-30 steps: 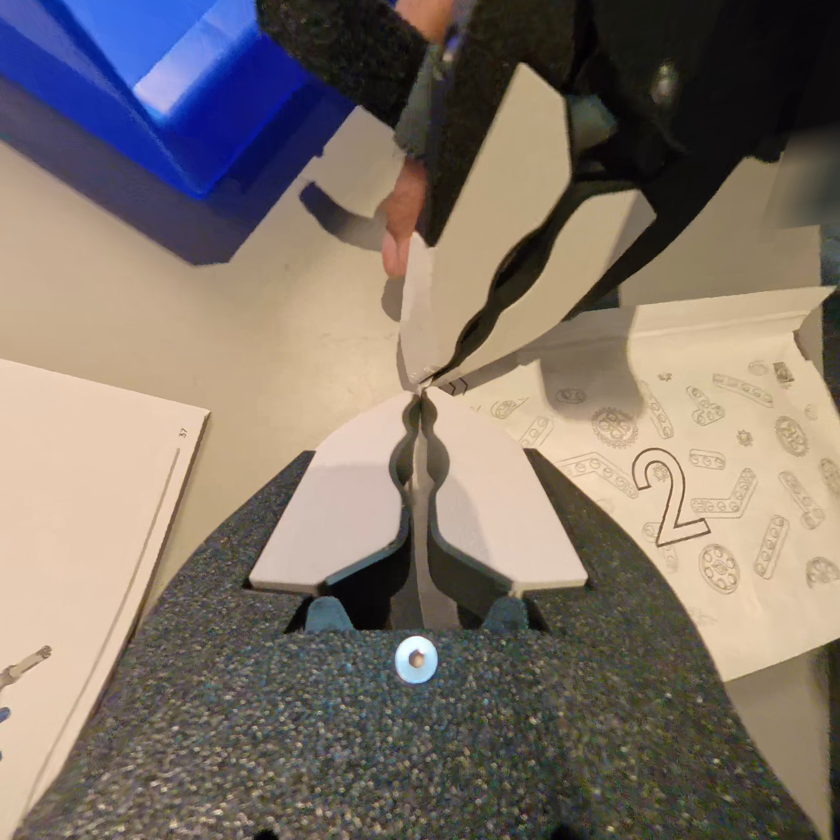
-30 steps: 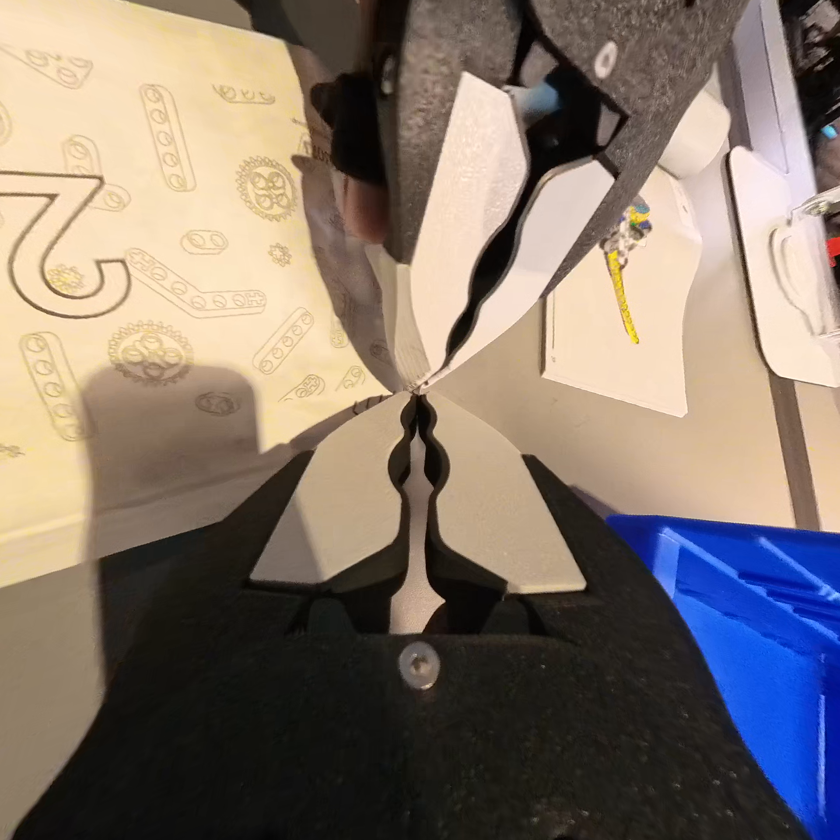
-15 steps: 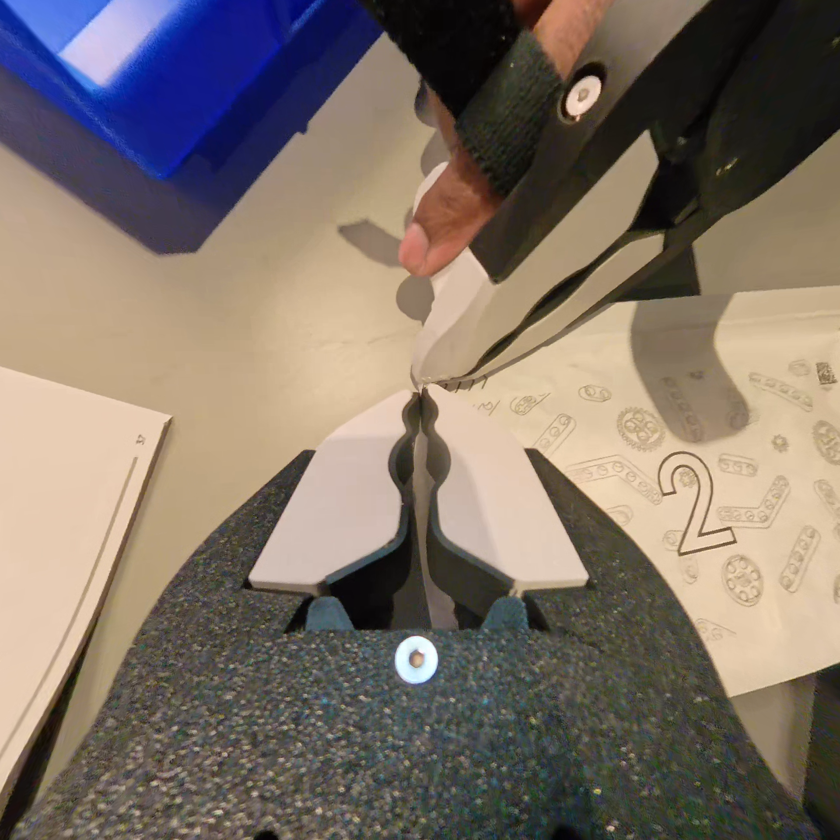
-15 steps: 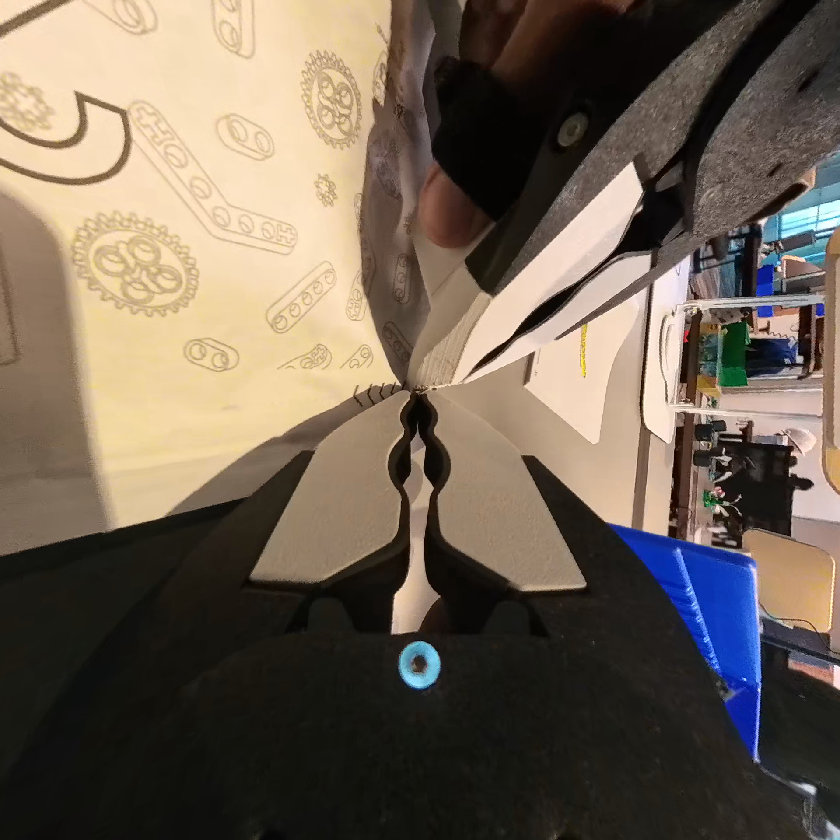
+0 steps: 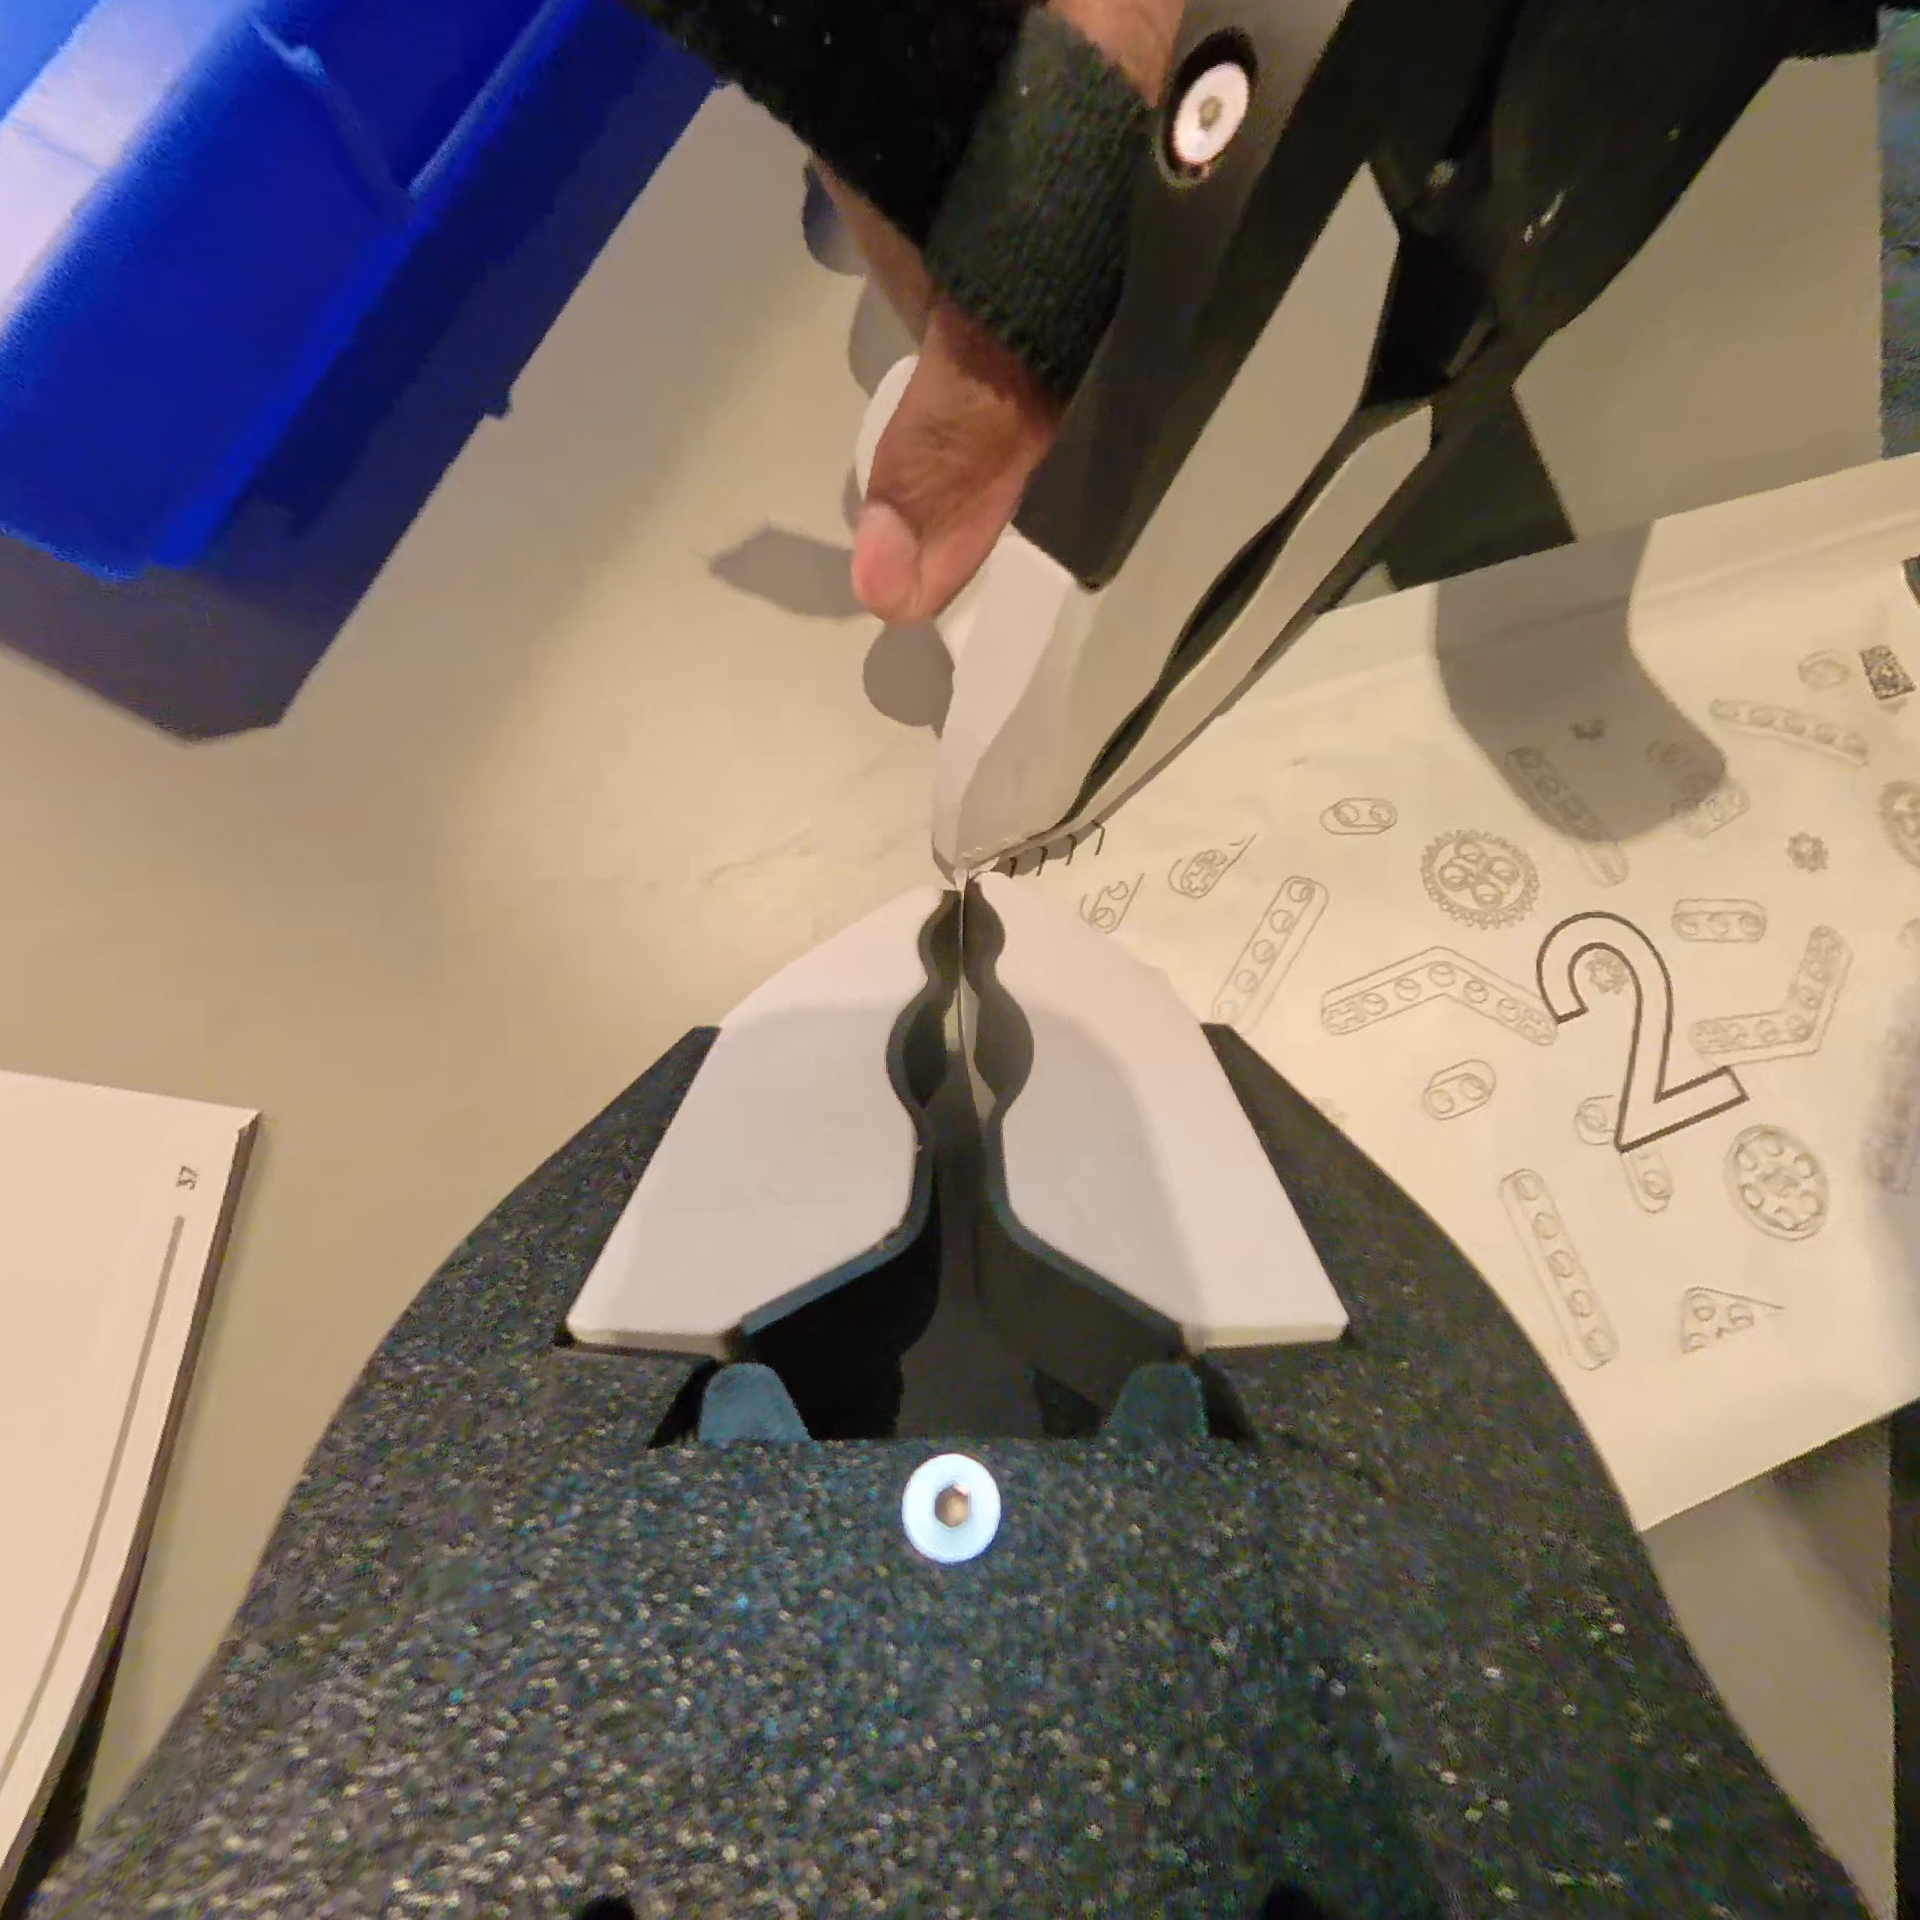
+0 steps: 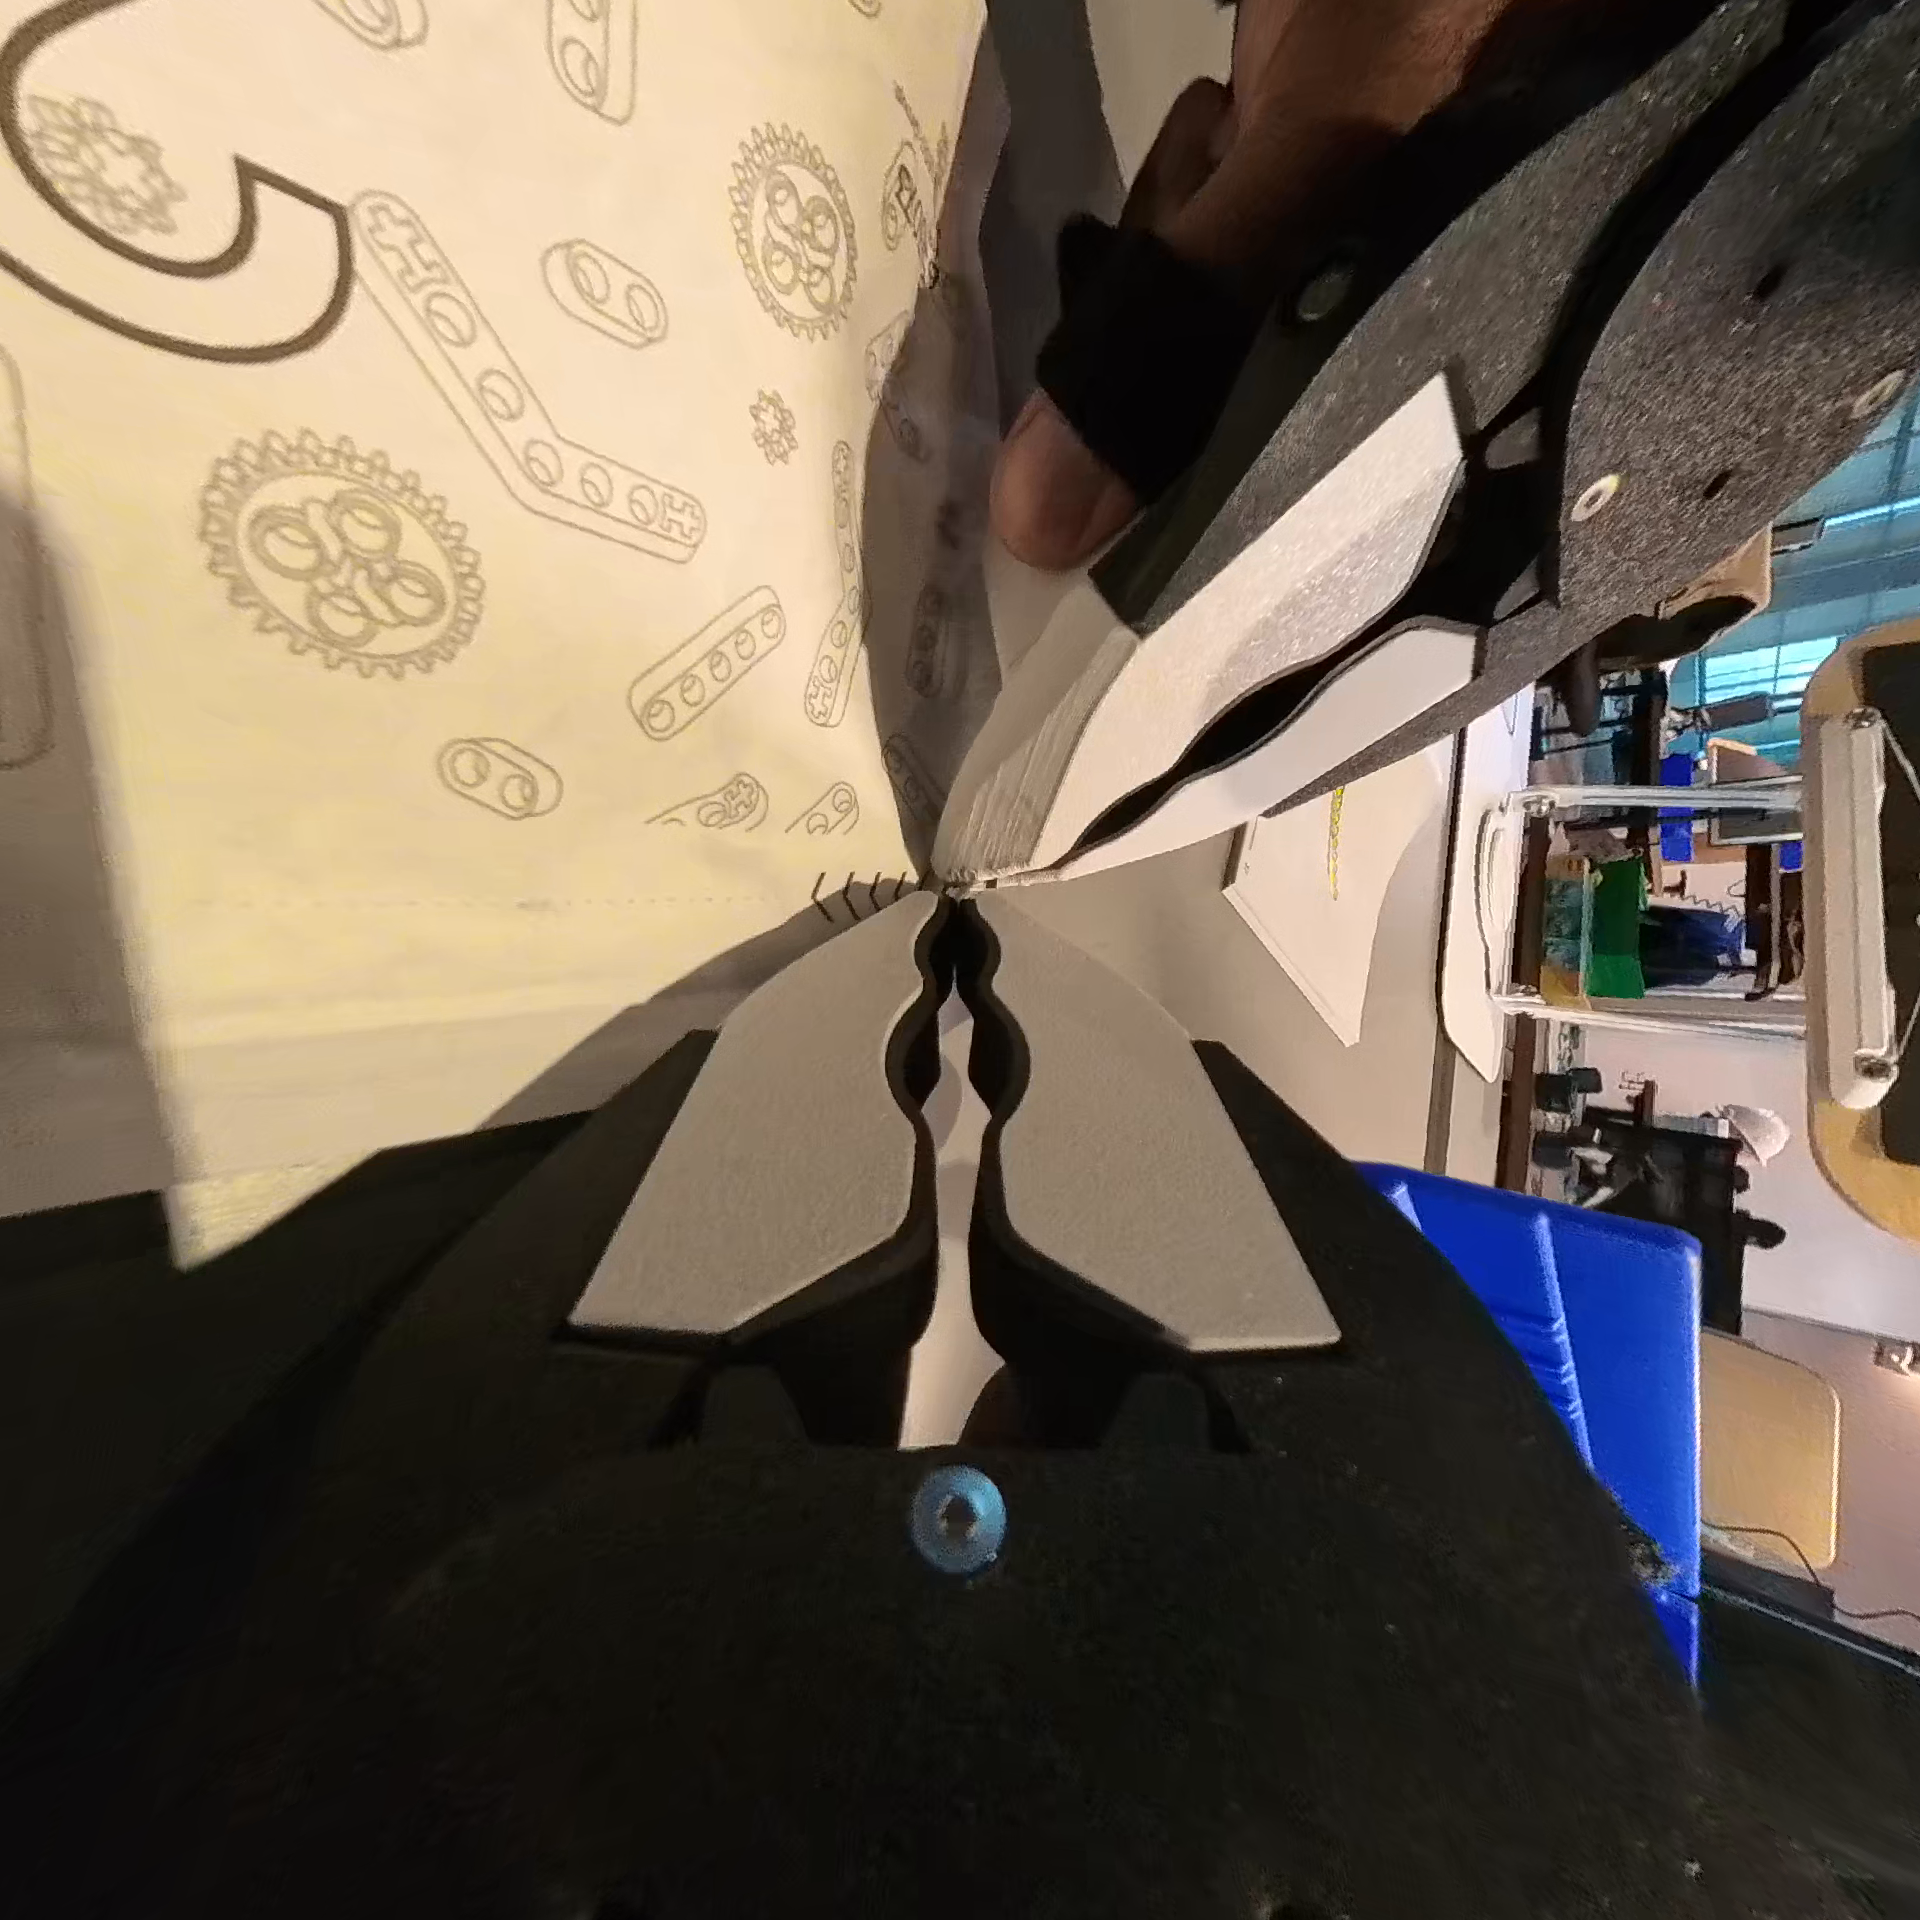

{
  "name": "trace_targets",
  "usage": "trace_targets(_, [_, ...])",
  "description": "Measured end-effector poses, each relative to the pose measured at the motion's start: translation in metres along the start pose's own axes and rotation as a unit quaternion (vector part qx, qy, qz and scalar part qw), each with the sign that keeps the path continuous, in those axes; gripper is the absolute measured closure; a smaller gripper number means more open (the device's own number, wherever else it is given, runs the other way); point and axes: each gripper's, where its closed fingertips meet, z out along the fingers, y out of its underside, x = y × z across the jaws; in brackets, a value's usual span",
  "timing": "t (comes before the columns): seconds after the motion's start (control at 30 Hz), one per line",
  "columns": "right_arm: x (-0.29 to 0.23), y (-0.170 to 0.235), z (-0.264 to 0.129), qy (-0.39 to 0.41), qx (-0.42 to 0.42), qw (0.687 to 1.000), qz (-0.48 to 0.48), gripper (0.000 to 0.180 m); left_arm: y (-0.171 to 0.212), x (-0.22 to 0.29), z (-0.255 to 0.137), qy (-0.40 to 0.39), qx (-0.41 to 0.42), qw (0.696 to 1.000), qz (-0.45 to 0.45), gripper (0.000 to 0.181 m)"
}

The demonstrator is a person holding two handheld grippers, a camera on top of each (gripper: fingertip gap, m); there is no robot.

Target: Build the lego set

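A white paper bag [image 5: 1558, 1091] printed with part outlines and a large numeral lies on the table at the right. Its top corner stands up between both grippers. My left gripper [image 5: 961, 896] is shut on the thin paper edge, which runs down between its fingers. My right gripper [image 5: 968, 854] comes in from above, tip to tip with the left, and is also shut on that corner. In the right wrist view the bag [image 6: 468, 520] fills the left side, my right gripper [image 6: 951, 904] pinches its edge, and my left gripper [image 6: 961, 878] meets it from the upper right.
A blue bin [image 5: 208, 312] stands at the back left, and also shows in the right wrist view [image 6: 1558, 1351]. An open instruction booklet [image 5: 83, 1351] lies at the left edge. A white tray [image 6: 1475, 935] lies beyond the booklet [image 6: 1340, 914]. The grey table [image 5: 468, 831] shows between them. Only a small space, under 4 cm, lies between the two pairs of fingers.
Both grippers stayed shut tip to tip on the bag's corner. The right gripper has rolled and tilted lower across the left one, and the bag's edge has twisted with it.
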Motion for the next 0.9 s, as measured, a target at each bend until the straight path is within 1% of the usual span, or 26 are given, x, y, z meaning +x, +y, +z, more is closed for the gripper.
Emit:
trace_targets(0.13, [-0.003,0.0,-0.004,0.002,0.007,1.0,-0.014,0.179,-0.002,-0.001,0.001,-0.004,0.004,1.0,-0.002,0.179])
trace_targets(0.17, [-0.01,-0.006,-0.01,-0.019,0.035,0.999,-0.019,0.179,0.002,-0.014,-0.003,-0.041,-0.007,0.999,-0.002,0.179])
trace_targets(0.2, [-0.014,-0.009,-0.016,-0.032,0.058,0.998,-0.003,0.179,0.008,-0.03,-0.011,-0.076,-0.016,0.997,-0.01,0.179])
trace_targets(0.27, [-0.014,-0.003,-0.023,-0.027,0.066,0.997,0.017,0.179,0.009,-0.03,-0.011,-0.066,0.001,0.997,-0.031,0.179])
trace_targets(0.37, [-0.014,-0.004,-0.024,-0.046,0.074,0.996,0.035,0.179,0.004,-0.026,-0.007,-0.069,-0.013,0.997,-0.01,0.18])
trace_targets(0.47, [-0.015,-0.006,-0.026,-0.05,0.08,0.994,0.049,0.179,0.003,-0.026,-0.007,-0.064,-0.007,0.998,-0.017,0.18])
trace_targets(0.6, [-0.016,-0.009,-0.028,-0.055,0.071,0.994,0.063,0.179,0.003,-0.03,-0.007,-0.071,-0.001,0.997,-0.028,0.18])
trace_targets(0.9, [-0.021,-0.015,-0.033,-0.066,0.034,0.994,0.081,0.179,0.002,-0.031,-0.007,-0.091,-0.003,0.996,-0.02,0.18])
